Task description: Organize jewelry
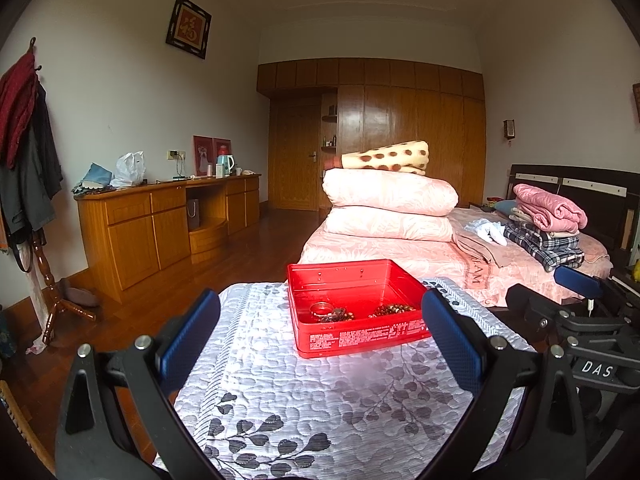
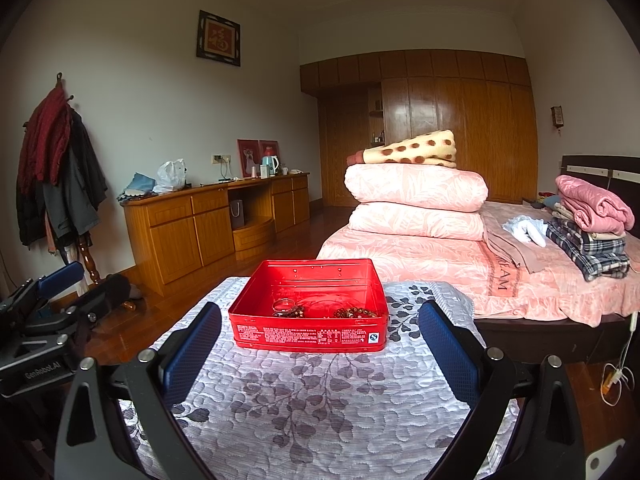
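Two grippers hang spread and empty over the quilted table cover, the left gripper and right gripper both short of the red tin. Inside lie a glass bangle and bead bracelets tangled together; a grab could lift several at once or shove the light tin.

left gripper: we see black angular arms, blue dimpled pads, silver round screws at frame bottom | right gripper: same build; its body at right edge of left view bears white "DAS" lettering
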`<state>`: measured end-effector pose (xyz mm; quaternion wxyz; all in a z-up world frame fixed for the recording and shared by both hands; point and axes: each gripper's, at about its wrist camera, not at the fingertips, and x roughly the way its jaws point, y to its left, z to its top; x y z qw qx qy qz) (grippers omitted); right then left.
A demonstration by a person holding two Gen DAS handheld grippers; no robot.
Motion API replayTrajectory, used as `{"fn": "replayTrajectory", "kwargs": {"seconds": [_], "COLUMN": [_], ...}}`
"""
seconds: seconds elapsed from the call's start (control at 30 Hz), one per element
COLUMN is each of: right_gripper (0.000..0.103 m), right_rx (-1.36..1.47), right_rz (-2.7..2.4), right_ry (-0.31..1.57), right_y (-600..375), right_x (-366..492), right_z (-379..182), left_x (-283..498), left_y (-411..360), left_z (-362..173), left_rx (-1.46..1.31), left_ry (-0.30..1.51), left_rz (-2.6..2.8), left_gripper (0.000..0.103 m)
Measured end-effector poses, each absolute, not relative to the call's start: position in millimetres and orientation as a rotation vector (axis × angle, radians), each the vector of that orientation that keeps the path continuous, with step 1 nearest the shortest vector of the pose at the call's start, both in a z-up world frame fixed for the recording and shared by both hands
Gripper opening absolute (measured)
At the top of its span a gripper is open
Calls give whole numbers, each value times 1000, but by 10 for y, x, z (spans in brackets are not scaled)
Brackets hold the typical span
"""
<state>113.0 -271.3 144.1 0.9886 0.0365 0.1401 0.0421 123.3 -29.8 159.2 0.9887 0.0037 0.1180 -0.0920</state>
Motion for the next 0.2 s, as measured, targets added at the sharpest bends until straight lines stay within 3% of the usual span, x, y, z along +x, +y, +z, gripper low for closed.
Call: {"fn": "replayTrajectory", "kwargs": {"seconds": [0.2], "right_gripper": [97], "right_rx": [74], "right_rz": [83], "right_ry": [281], "right_y": [-2722], "right_x": [1128], "right_z": [1447], "left_x": [1255], "left_y": [-295], "left_z": [1577], "left_rx": [5], "left_ry": [246], "left_rz": [-181], "left_gripper": [98]}}
